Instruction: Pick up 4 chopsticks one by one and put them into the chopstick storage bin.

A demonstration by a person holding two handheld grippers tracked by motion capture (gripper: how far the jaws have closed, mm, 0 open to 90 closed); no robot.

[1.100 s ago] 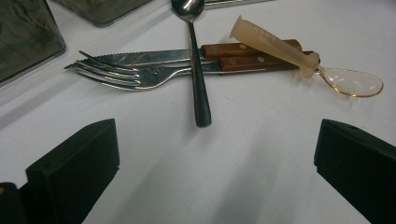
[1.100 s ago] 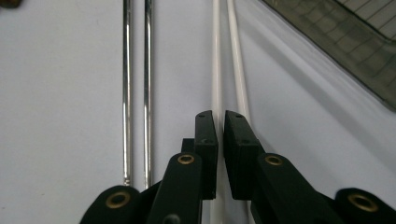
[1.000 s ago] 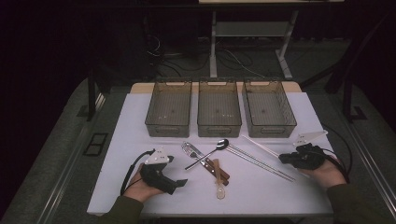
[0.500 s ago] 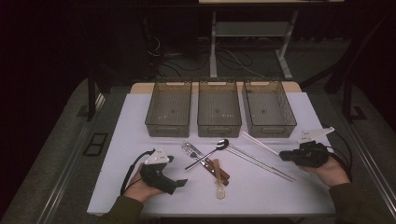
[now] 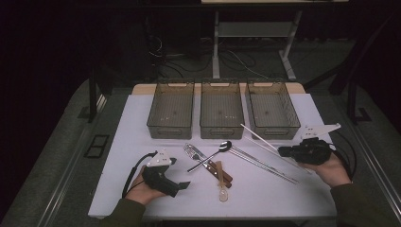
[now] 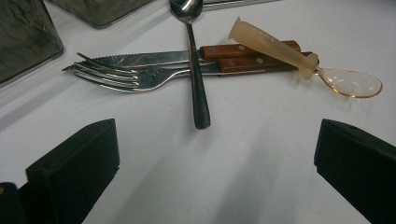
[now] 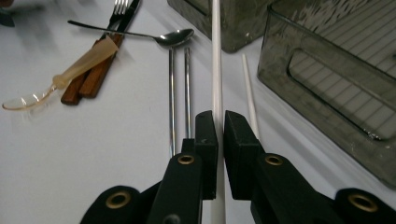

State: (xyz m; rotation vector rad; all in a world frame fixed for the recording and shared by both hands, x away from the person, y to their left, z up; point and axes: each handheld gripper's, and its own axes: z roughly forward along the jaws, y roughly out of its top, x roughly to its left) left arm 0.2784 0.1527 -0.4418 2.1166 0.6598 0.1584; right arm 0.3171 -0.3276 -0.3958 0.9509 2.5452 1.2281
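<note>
While left gripper (image 5: 182,184) gapes idle, right gripper (image 7: 220,122) jaws clamp white chopstick (image 7: 216,56) between them.

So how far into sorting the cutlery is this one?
Barely begun: all three bins look empty. The right gripper is shut on one white chopstick. Its mate, the metal chopsticks, spoon, fork, knife and plastic spoon remain.

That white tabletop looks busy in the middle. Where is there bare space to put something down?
The white table is bare left of the leftmost bin, and along the near edge between the left gripper and the person's right hand. It is crowded mid-table, where the fork, spoon and metal chopsticks lie.
</note>
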